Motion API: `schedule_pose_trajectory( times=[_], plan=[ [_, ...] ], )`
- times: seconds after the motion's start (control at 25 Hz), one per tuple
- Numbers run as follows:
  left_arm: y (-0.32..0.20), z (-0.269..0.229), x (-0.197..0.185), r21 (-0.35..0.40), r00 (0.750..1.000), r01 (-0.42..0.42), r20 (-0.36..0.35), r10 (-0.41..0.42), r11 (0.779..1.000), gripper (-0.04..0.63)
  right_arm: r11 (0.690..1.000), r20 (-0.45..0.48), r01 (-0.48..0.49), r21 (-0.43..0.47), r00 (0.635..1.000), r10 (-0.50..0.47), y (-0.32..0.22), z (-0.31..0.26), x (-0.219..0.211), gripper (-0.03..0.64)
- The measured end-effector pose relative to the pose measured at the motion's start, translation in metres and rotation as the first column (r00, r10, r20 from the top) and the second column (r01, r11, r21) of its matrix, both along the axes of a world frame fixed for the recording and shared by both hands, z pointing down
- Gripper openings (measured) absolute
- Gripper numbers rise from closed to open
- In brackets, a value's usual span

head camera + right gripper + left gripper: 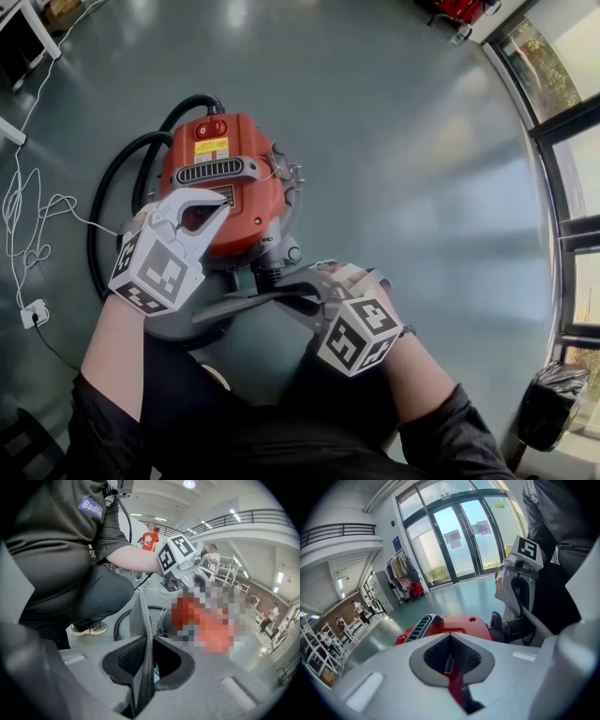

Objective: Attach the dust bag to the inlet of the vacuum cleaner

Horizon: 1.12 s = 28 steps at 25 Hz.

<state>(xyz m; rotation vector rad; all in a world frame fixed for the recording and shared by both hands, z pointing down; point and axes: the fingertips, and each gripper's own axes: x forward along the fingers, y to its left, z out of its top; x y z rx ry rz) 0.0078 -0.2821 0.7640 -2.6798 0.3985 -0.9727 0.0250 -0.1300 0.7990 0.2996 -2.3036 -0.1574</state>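
Because the bag (242, 302) is a thin, limp grey sheet lying just before the vacuum (225, 178), it should handle light but floppy, and is best taken near its mouth edge. The right gripper (317, 291) pinches that sheet's edge. The left gripper (208, 212), fully closed, nips a thin red lip (454, 686) atop the vacuum.

Flat grey fabric dust bag (246, 302) lies level at 6 o'clock of the red-orange canister vacuum cleaner (225, 183); its black hose (92, 239) curls at 9 o'clock
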Motion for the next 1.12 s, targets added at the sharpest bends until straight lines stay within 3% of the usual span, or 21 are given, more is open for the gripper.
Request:
schedule_pose_trajectory(
  times=[0.48,0.8,1.12],
  plan=[
    [0.000,-0.002,0.000,0.021,1.000,0.006,-0.007,-0.006,1.000,0.012,0.999,0.014,-0.045,-0.010,0.999,0.045,0.001,0.007,0.012,0.040],
    [0.000,-0.001,-0.001,0.038,1.000,0.013,-0.015,-0.012,0.999,0.012,0.998,-0.046,-0.038,-0.041,0.998,0.036,-0.007,0.002,0.000,0.048],
    [0.001,-0.002,-0.001,0.040,1.000,0.014,-0.016,-0.014,0.999,0.011,0.991,0.026,-0.112,-0.079,0.993,0.114,-0.006,0.009,0.013,0.046]
  ],
)
